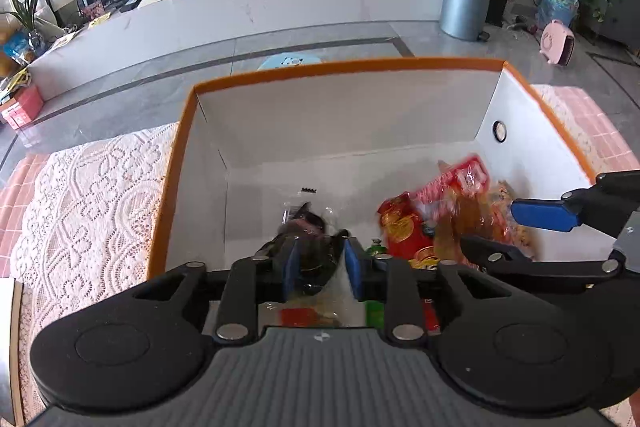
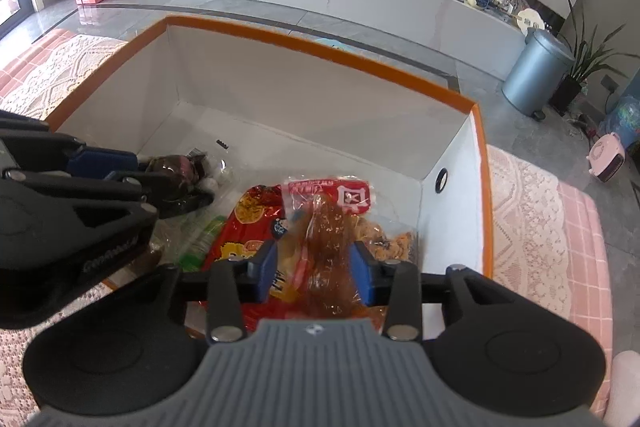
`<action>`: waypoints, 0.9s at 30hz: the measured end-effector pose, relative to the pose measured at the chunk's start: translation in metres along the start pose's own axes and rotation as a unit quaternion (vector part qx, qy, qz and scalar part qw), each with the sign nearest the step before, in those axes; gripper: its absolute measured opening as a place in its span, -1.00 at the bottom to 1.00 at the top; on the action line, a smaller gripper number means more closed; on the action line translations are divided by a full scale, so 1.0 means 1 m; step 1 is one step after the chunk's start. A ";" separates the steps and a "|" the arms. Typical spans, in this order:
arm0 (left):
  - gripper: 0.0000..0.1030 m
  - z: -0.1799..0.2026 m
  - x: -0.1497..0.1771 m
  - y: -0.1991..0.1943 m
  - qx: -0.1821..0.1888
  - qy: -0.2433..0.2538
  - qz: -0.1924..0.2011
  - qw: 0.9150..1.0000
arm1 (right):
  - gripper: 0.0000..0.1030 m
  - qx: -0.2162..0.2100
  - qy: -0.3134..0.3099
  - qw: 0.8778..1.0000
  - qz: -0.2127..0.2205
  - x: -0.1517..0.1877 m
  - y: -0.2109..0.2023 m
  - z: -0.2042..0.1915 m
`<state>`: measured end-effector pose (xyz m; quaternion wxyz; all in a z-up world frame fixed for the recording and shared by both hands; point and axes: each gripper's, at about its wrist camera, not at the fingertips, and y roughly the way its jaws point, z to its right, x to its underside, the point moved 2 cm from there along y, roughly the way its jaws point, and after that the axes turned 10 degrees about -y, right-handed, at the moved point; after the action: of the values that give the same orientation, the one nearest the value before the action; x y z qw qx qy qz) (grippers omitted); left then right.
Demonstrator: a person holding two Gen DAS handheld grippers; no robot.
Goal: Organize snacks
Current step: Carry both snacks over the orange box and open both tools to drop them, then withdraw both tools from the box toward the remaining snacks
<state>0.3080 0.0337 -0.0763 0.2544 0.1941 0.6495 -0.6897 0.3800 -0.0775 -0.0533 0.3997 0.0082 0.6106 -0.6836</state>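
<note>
orange-rimmed white cardboard box, left gripper jaws loosely around a dark clear-wrapped snack, only the right wrist view shows right gripper jaws parted around a clear red-topped packet

Between my left jaws I see the dark brown snack in a clear crinkled wrapper, lying low in the orange-rimmed white cardboard box, its far end poking past the pads. Between my right jaws hangs the clear bag with a red printed top and amber-brown contents, blurred and upright. Just left of those jaws lies the red and yellow foil snack packet, flat, partly under the clear bag.
</note>
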 end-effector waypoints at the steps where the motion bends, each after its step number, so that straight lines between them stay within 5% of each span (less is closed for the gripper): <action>1: -0.25 0.000 0.000 -0.003 0.001 0.000 0.002 1.000 | -0.21 0.000 -0.001 1.000 0.000 -0.001 -0.002 0.000; 6: -0.05 0.000 0.000 -0.020 -0.005 -0.003 0.024 1.000 | 0.01 0.011 -0.003 1.000 0.003 -0.004 -0.015 0.001; 10: 0.30 -0.004 0.000 -0.041 0.003 -0.018 0.049 0.999 | 0.44 0.018 0.003 1.000 0.012 -0.003 -0.031 0.005; 17: 0.39 -0.005 0.017 -0.086 -0.017 -0.018 0.111 0.994 | 0.59 0.013 0.015 0.999 0.048 0.008 -0.076 0.009; 27: 0.44 0.004 0.057 -0.158 0.008 -0.002 0.184 0.983 | 0.73 0.025 0.015 0.989 0.146 0.056 -0.162 0.003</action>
<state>0.1677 0.0286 0.0155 0.3765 0.3107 0.5964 -0.6372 0.2532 -0.1205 0.0537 0.4853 0.1174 0.5914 -0.6332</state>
